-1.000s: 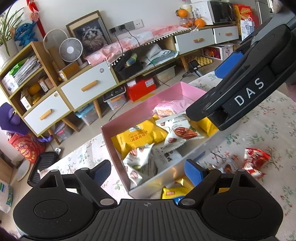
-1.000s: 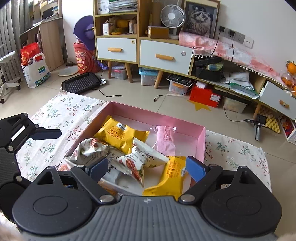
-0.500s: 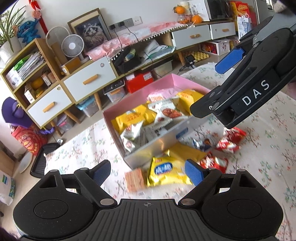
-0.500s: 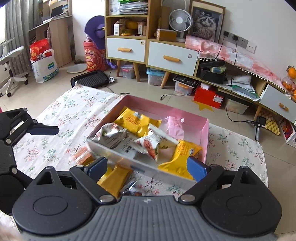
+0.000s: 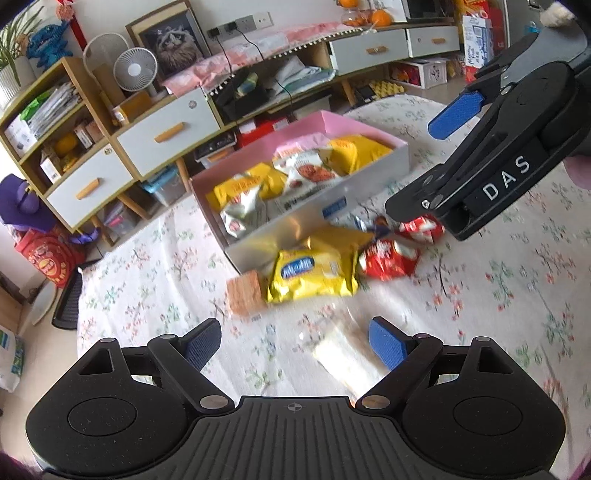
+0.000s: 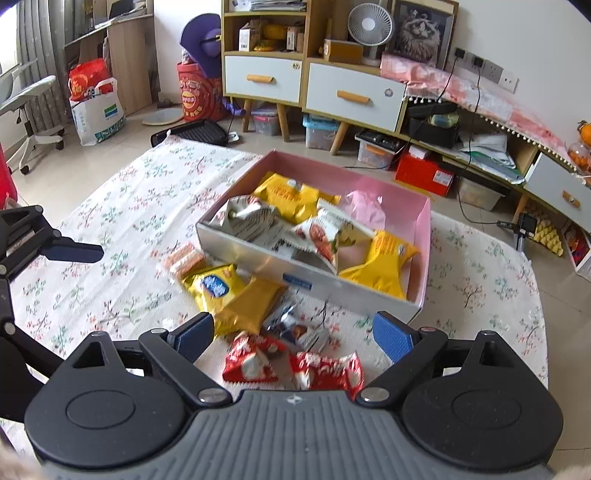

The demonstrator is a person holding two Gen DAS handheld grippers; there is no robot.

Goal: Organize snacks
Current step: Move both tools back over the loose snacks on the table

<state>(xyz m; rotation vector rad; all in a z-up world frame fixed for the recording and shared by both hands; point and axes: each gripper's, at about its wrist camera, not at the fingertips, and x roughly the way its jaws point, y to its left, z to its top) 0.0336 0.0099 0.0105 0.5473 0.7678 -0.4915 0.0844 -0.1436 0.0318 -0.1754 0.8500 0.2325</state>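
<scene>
A pink box [image 5: 384, 173] [image 6: 423, 236] holds several yellow, white and pink snack packs. Loose snacks lie on the floral cloth in front of it: a yellow pack [image 5: 310, 271] [image 6: 218, 286], an orange wafer pack [image 5: 245, 293] [image 6: 183, 258], red packs [image 5: 388, 256] [image 6: 251, 363] and a pale pack [image 5: 343, 356] between my left gripper's fingers. My left gripper [image 5: 295, 343] is open and empty above the cloth. My right gripper [image 6: 293, 330] is open and empty over the red packs; it also shows in the left wrist view [image 5: 480, 158].
The floral cloth [image 6: 122, 206] covers a low table. Behind it stand drawer cabinets [image 6: 351, 96], a fan [image 6: 371, 22], storage bins and a red box [image 6: 424, 173] on the floor. A chair [image 6: 33, 107] is at the far left.
Both grippers have pulled back and up from the box. The box now looks farther away and loose snacks on the cloth in front of it have come into view.
</scene>
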